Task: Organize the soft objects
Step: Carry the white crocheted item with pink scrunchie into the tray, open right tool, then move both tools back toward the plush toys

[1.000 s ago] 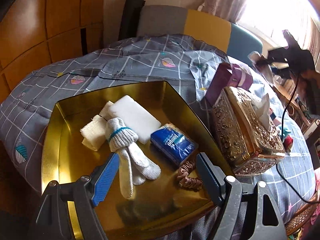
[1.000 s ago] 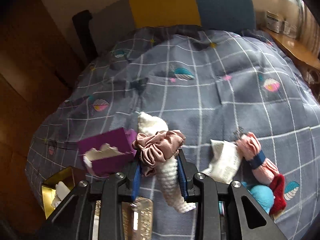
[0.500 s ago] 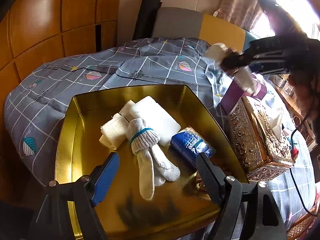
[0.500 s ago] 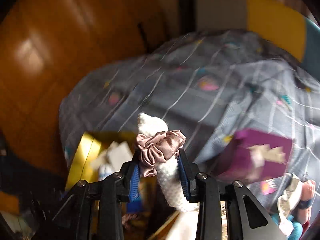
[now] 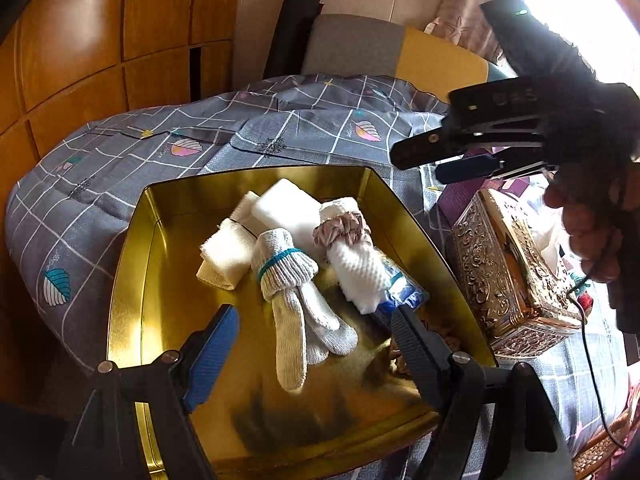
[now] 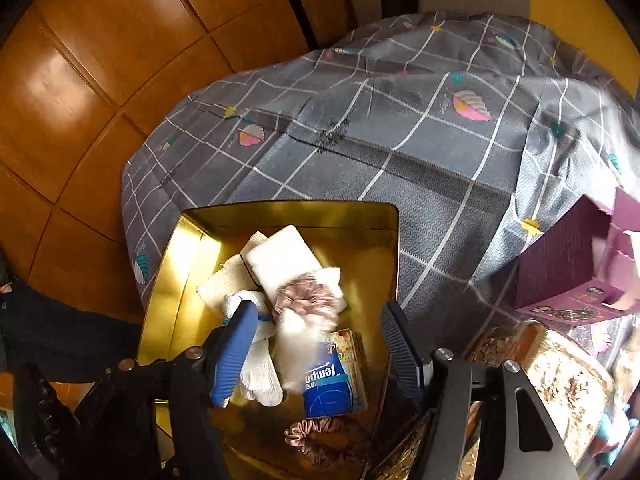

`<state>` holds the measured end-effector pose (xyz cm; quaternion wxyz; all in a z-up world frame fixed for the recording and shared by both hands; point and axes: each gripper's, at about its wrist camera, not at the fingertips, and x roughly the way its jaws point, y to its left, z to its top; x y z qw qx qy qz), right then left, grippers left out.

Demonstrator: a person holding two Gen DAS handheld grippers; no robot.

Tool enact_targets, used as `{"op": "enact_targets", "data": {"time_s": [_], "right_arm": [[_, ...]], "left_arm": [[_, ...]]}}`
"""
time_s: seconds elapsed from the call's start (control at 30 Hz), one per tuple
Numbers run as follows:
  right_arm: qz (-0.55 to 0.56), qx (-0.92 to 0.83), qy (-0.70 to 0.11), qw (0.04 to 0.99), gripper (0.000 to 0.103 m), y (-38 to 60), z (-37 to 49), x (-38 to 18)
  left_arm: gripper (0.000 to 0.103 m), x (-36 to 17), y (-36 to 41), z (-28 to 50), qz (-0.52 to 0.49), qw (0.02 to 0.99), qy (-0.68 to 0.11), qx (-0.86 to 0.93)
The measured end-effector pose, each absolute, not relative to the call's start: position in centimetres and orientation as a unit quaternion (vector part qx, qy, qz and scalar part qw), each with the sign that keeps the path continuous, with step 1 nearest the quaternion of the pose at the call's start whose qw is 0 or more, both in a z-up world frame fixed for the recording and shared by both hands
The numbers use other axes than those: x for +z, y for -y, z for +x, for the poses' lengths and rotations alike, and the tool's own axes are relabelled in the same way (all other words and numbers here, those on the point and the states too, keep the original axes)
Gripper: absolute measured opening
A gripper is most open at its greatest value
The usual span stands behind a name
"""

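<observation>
Two tissue boxes (image 5: 516,268) crowd the gold tray's (image 5: 132,264) right; both grippers, left (image 5: 316,340) and right (image 6: 316,344), hover spread over the scrunchie-wrapped towel (image 5: 352,256).

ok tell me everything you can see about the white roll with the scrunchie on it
The white roll is a nubby knitted cloth rolled into a thick cylinder, cinched near its far end by a dusty-pink satin scrunchie. It lies on its side inside the gold tray, its near end resting on the blue tissue pack, its far end against the white foam block, beside the bundled gloves. Neither gripper touches it; in the right wrist view it looks blurred.
</observation>
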<state>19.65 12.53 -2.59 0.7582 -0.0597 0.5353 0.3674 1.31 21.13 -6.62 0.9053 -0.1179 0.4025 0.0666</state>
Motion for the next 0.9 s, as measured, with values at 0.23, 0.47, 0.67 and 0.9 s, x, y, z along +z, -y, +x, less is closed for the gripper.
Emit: {"op": "enact_targets", "data": {"time_s": [0.23,0.47,0.67,0.9], "right_arm": [[-0.100,0.354,-0.499,0.785,0.073,-10.4,17.5,-0.9],[-0.133,0.330,-0.432,0.829,0.075,-6.2,14.4,1.0],[-0.129,0.298,-0.364,0.873,0.077,-0.8,12.2,3.5],[-0.085,0.227,-0.338,0.909,0.082,5.4,11.8,4.3]], "left_arm": [[0.080,-6.2,-20.6,1.1,-0.109,0.907,-0.400,0.069],[0.080,-5.6,-19.8,0.9,-0.096,0.910,-0.396,0.070],[0.080,-5.1,-18.8,0.7,-0.083,0.914,-0.393,0.062],[0.080,-4.6,-17.2,0.6,-0.066,0.916,-0.394,0.047]]}}
